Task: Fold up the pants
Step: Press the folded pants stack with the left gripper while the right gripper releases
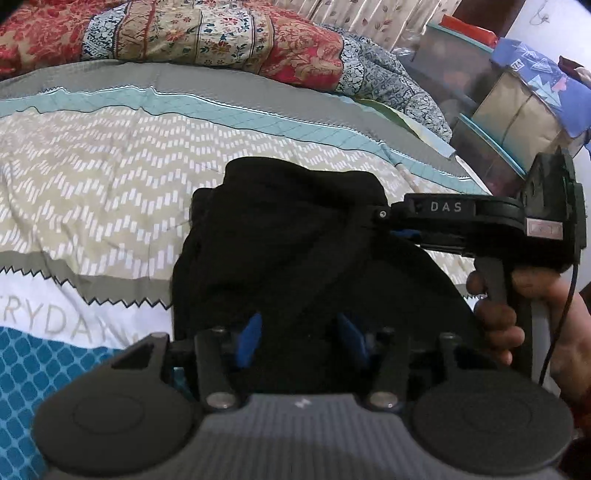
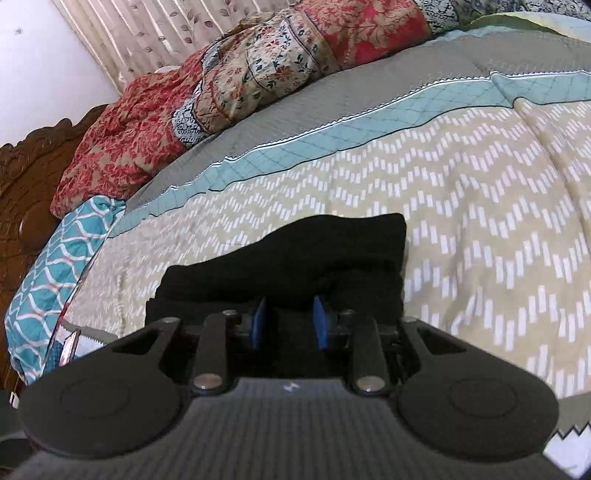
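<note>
Nearest the left wrist camera is the left gripper, its two blue fingers standing apart over the near edge of the black pants. Dark cloth lies between and under them, but whether the pads press on it cannot be told, since black fabric and black frame merge there. Those pants lie bunched in a folded heap on the bed cover, a quilted spread with beige zigzag, grey and teal bands, and a blue diamond patch at its near left corner. From the right side of the same view the right gripper reaches in level over the heap, its tip lying against the cloth, and a hand grips its handle with a thin cable hanging beside it. In the right wrist view the right gripper has its blue fingers fairly close together with a gap showing between them, right at the edge of the pants; whether cloth is pinched there cannot be told. A crumpled red floral quilt lies well beyond the pants along the far side of the bed. A carved wooden headboard stands at the left of that view, with pleated leaf-print curtains behind.
</note>
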### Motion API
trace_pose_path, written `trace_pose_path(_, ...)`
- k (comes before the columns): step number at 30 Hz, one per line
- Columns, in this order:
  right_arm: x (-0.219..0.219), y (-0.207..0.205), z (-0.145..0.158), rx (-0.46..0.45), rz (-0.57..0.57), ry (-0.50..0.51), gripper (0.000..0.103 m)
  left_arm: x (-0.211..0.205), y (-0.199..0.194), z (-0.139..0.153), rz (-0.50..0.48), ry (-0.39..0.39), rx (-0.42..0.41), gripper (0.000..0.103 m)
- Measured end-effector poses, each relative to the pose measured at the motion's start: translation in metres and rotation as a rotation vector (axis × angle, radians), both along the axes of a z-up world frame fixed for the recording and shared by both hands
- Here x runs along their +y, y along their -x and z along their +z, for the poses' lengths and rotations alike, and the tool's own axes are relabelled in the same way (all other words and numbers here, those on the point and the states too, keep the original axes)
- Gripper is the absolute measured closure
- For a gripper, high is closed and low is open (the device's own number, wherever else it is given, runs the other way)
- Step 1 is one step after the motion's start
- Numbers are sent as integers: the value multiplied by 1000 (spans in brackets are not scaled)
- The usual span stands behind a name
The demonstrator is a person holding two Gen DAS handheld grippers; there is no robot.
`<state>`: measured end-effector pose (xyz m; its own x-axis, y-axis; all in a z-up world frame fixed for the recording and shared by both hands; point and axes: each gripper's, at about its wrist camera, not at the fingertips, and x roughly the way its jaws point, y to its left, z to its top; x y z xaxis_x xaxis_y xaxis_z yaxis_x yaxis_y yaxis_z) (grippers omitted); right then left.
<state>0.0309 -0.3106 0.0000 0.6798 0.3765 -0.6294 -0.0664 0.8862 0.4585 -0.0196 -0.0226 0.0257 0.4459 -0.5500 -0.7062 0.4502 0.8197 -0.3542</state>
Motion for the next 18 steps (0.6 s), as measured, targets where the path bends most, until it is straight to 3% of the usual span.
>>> trace_pose_path(6, -8, -5, 5, 19, 11, -8, 73, -1, 6, 5, 6, -11, -12, 55)
trace_pose_path(8, -8, -2, 21, 11, 9, -12, 71, 2, 11, 15, 24, -7, -15, 52)
trace_pose_path(11, -1, 2, 46, -61, 54, -51, 69, 9, 25, 33, 32, 54, -56, 49)
trace_pose_path(13, 15, -4, 54, -59, 123, -68, 69, 11, 32, 38, 13, 73, -77, 49)
trace_pose_path(16, 45, -23, 48, -16, 214, -14, 69, 1, 39, 29, -28, 9, -79, 49)
trace_pose_path(18, 60, -45, 32, 61, 241, -23, 69, -2, 44, 17, -32, -26, -69, 49)
